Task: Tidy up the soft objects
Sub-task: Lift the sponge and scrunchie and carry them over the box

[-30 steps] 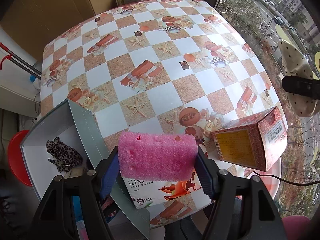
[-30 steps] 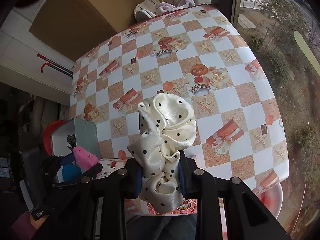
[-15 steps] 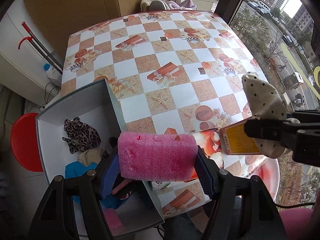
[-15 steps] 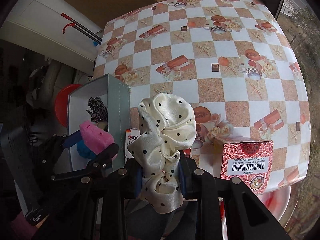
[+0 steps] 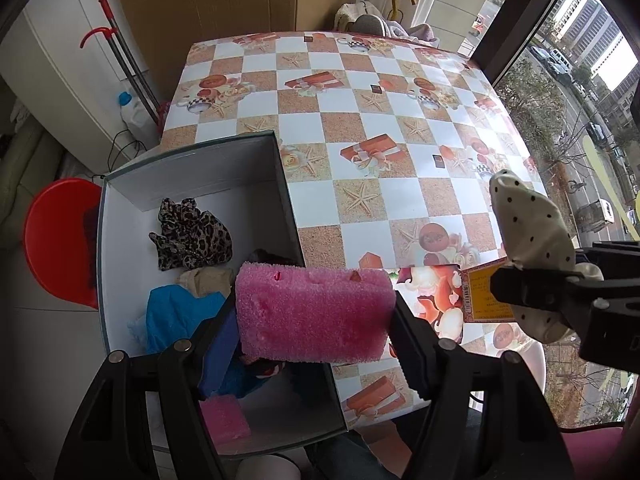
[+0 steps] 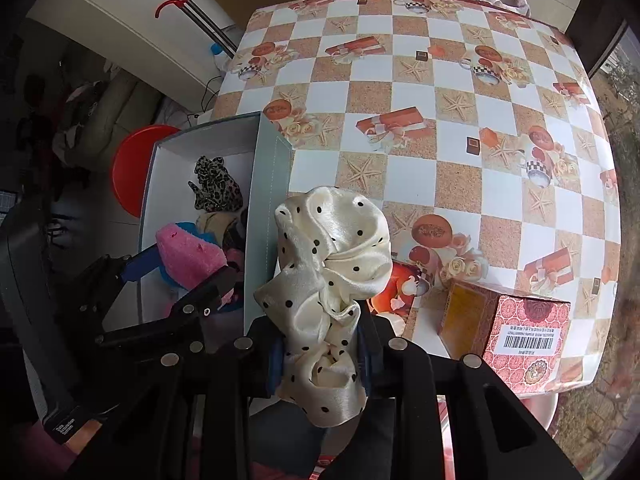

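Left gripper (image 5: 314,316) fingers clamp the pink sponge (image 5: 312,312) above the open box (image 5: 192,160) at the worktop (image 5: 360,208) edge. Right gripper (image 6: 320,354) fingers clamp the dotted scrunchie (image 6: 332,256) beside the box wall.

Tbl centre (image 5: 360,208) clear; red carton (image 6: 516,332) nr edge

The pink sponge (image 5: 314,314) looks rough and full of tiny holes. The dotted scrunchie (image 6: 334,268) is shiny, smooth cloth. The table cover (image 5: 360,208) looks glossy, like plastic. The grey box (image 5: 192,172) is matt card, and the red box (image 6: 524,334) is printed card.
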{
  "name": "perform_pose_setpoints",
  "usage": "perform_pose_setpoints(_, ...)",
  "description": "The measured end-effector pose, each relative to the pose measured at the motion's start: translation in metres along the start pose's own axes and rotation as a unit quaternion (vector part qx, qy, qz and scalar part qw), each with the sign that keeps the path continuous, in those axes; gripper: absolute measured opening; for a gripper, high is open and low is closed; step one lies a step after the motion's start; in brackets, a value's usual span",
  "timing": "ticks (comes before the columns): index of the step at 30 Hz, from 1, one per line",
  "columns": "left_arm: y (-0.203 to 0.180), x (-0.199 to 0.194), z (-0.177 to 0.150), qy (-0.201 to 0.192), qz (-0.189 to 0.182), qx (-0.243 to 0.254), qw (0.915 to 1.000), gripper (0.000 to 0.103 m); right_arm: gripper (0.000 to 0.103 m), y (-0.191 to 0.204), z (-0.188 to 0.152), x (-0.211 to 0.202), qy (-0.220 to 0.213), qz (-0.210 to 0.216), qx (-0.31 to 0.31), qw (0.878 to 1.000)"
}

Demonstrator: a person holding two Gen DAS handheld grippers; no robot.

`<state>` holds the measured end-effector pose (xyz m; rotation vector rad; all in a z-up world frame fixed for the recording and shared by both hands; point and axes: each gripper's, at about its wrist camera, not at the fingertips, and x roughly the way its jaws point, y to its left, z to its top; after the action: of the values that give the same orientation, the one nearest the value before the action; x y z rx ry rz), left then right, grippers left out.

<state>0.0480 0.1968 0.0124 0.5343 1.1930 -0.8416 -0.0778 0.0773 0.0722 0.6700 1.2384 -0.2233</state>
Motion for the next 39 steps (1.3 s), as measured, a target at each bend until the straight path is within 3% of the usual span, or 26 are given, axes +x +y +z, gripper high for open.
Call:
perform_pose_setpoints(15,0.049,-0.01,-0.027,-0.002,0.015,-0.06,0.9981,0.073,0.03,0.047,0.001,0.012,0.012,-0.01,-0.058,0.998)
perform_pose_setpoints(39,0.09,-0.018,-0.052,0.005,0.022,-0.11,0.9937,0.073,0.03,0.096,-0.003,0.02,0.013,-0.012,-0.109,0.994)
